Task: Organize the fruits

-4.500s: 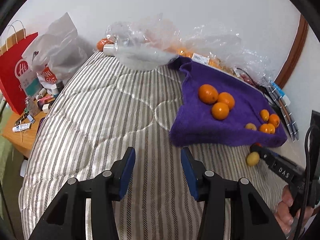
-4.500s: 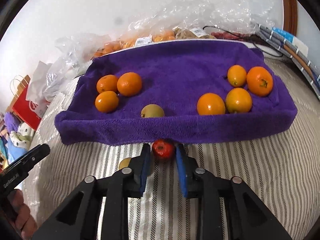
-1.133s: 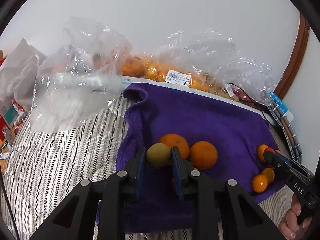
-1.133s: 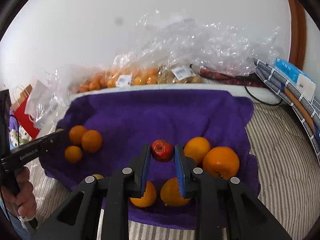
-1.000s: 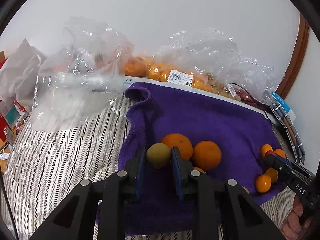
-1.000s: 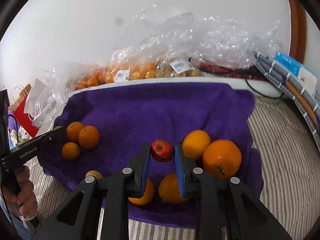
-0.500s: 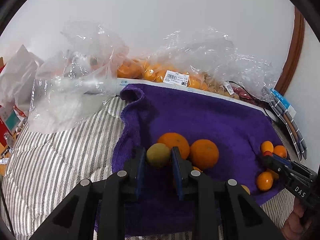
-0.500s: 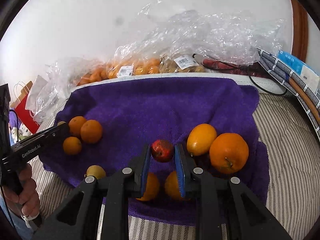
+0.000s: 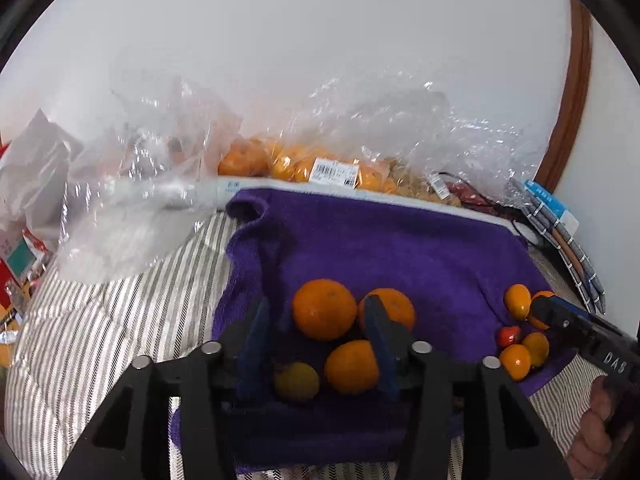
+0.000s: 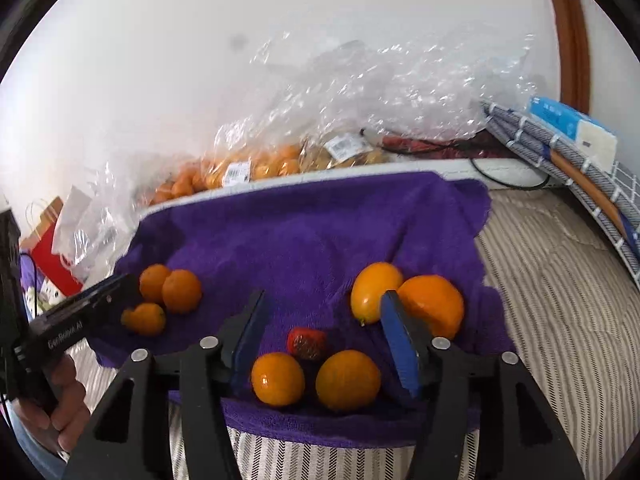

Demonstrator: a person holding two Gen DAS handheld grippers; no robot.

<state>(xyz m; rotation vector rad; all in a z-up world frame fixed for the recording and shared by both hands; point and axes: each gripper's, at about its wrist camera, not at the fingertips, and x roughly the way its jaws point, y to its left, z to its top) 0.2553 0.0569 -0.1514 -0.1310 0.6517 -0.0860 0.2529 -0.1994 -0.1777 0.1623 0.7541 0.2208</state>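
A purple towel lies on the striped bed and also shows in the right wrist view. My left gripper is open over the towel's left group: a yellow-green fruit lies free between the jaws beside three oranges. My right gripper is open over the right group: a small red fruit lies free on the towel among several oranges. The red fruit also shows in the left wrist view.
Clear plastic bags of oranges lie along the wall behind the towel. Crumpled empty plastic lies to the left. Folded cloths and a blue box lie at the right. A red paper bag stands past the bed's left edge.
Both grippers have opened. The yellow-green fruit dropped from the left gripper onto the towel, and the red fruit dropped from the right gripper among the oranges.
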